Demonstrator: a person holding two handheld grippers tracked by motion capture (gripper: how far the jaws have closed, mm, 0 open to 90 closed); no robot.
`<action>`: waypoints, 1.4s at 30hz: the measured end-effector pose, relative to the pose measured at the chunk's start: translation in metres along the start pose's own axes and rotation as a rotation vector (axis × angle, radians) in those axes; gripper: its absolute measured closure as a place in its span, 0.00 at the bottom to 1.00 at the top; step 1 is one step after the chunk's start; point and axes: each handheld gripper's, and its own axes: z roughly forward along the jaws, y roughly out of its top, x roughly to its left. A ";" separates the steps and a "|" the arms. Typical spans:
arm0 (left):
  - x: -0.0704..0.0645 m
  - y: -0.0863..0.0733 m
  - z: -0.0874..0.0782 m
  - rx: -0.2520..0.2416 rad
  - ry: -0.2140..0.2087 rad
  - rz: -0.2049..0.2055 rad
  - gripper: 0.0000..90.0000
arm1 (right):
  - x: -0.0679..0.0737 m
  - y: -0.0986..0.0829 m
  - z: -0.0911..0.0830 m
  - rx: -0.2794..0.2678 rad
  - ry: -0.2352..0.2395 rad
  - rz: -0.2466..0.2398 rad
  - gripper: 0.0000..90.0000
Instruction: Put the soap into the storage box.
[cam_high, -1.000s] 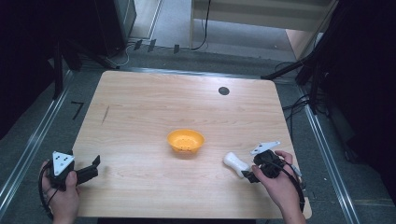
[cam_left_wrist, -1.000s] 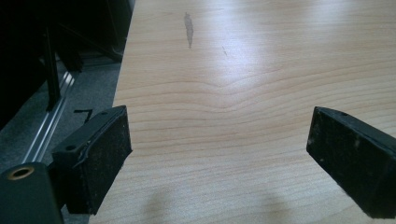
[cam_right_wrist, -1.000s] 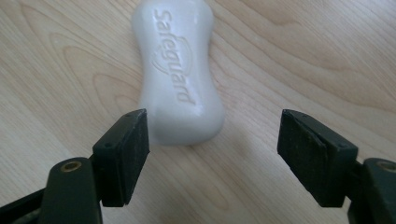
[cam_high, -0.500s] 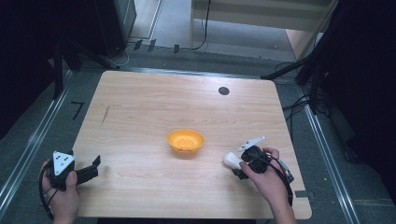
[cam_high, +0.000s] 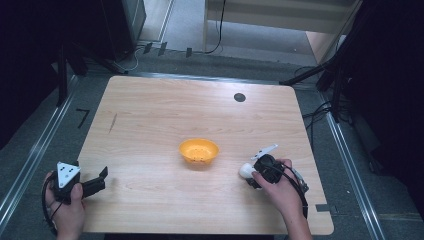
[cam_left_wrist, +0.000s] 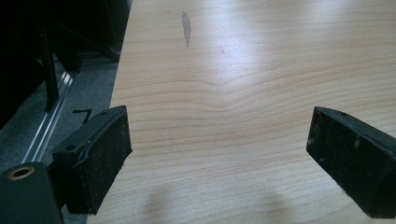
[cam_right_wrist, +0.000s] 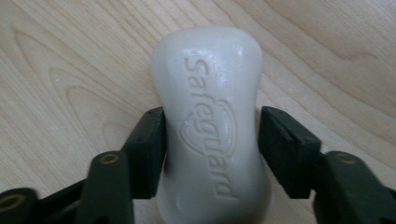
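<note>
My white soap bar (cam_right_wrist: 212, 126), embossed "Safeguard", lies on the table (cam_high: 165, 110) at four o'clock from the orange bowl (cam_high: 199, 151). My right gripper (cam_right_wrist: 211, 151) has its fingers pinching the bar's waist. My left gripper (cam_left_wrist: 219, 154), at eight o'clock, has fingers spread wide over bare wood.

- Table (cam_high: 150, 120): pale wood, visible grain, smooth with soft sheen;
- Soap bar (cam_right_wrist: 212, 126): white, waxy, smooth, embossed lettering;
- Bowl (cam_high: 199, 151): orange, plastic-looking;
- Right gripper (cam_right_wrist: 210, 154): matt black pads
</note>
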 end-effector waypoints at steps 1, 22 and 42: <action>0.000 0.000 0.000 -0.001 0.001 -0.001 0.08 | 0.000 0.000 0.000 0.002 -0.005 -0.003 0.52; -0.001 0.000 0.000 0.005 0.001 0.010 0.08 | 0.002 -0.003 0.000 -0.057 -0.024 -0.064 0.56; -0.001 0.000 0.000 -0.010 0.009 0.007 0.08 | 0.015 0.030 -0.024 -0.110 -0.022 -0.177 0.56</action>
